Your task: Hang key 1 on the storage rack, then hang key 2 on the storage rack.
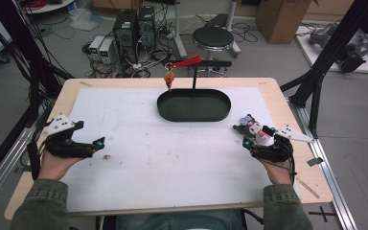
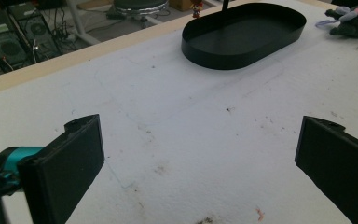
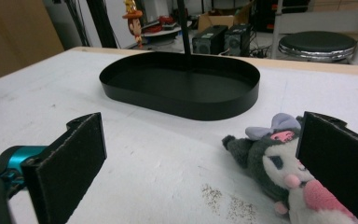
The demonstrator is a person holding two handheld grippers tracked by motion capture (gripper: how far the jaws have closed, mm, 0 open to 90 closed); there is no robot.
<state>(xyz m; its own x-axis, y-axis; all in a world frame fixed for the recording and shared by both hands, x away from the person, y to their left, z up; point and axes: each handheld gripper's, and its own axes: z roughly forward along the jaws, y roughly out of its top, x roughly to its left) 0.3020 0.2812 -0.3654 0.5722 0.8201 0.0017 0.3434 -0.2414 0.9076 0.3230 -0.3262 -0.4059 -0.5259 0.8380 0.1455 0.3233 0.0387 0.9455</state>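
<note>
- Right gripper [image 3: 200, 163] has its jaws spread wide, gripping nothing; the small grey-and-white plush toy with a lilac bow [image 3: 279, 163] lies on the white mat at the near right, against the gripper's right jaw

- Left gripper [image 2: 198, 158] rests released at the near left, over bare mat

- Judged step: approach before the grasp; next, centre the jaws on the plush and close, probably to carry it to the black oval metal tray [image 1: 194, 105] at the far middle

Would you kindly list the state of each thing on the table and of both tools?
Left tool: open, holding nothing, over the bare white mat.
Right tool: open, plush toy lying by its right jaw, not clamped.
Plush toy: lying on the mat, outside the tray.
Black oval tray: empty, a thin post rising from it.
Small figurine: hanging from a red strap on the stand's arm.
</note>
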